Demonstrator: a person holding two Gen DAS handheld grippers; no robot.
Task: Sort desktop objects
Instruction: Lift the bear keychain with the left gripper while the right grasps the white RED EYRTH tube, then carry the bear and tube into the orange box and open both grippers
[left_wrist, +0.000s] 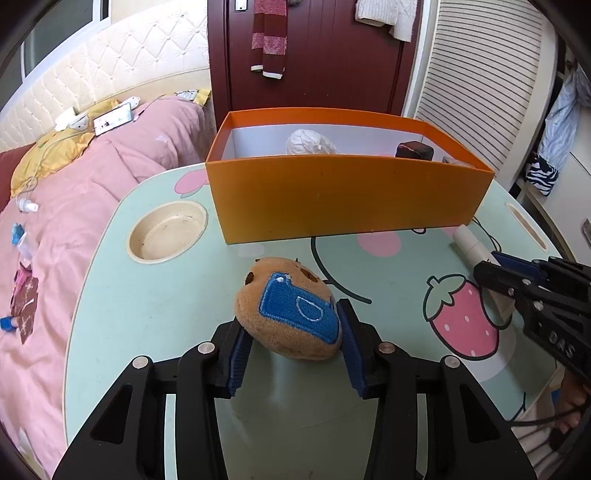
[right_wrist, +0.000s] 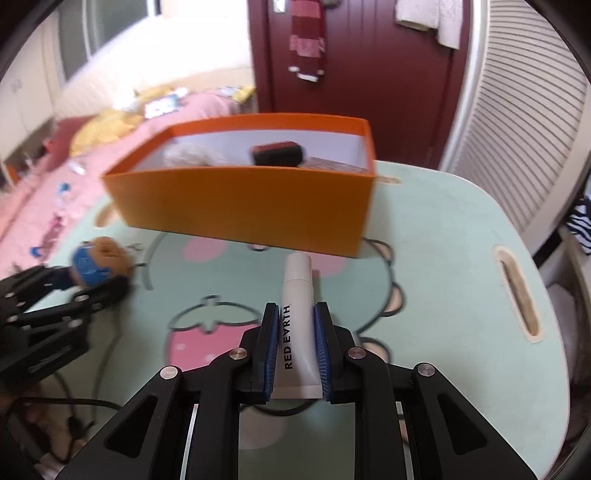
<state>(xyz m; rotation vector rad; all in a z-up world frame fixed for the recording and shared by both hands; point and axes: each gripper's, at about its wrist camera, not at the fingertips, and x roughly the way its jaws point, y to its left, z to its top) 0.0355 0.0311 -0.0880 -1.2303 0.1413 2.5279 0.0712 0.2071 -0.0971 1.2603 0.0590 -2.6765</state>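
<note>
A brown plush toy (left_wrist: 288, 310) with a blue patch sits between the blue pads of my left gripper (left_wrist: 291, 325), which is shut on it just above the table. The right gripper (right_wrist: 295, 325) is shut on a white tube (right_wrist: 298, 306) printed "RED EARTH", cap pointing toward the orange box (right_wrist: 240, 210). The left wrist view shows that box (left_wrist: 347, 195) straight ahead, holding a white crumpled item (left_wrist: 308, 142) and a dark block (left_wrist: 413, 149). At the right edge of that view the right gripper (left_wrist: 491, 269) grips the tube (left_wrist: 471, 243). The plush toy (right_wrist: 99, 264) and left gripper (right_wrist: 88, 284) appear at left in the right wrist view.
The table (left_wrist: 155, 314) is mint green with strawberry prints, a round recessed cup holder (left_wrist: 166, 232) at the left and a slot handle (right_wrist: 515, 291) at the right. A pink bed (left_wrist: 74, 177) with small clutter lies to the left. A dark red door (left_wrist: 314, 55) stands behind.
</note>
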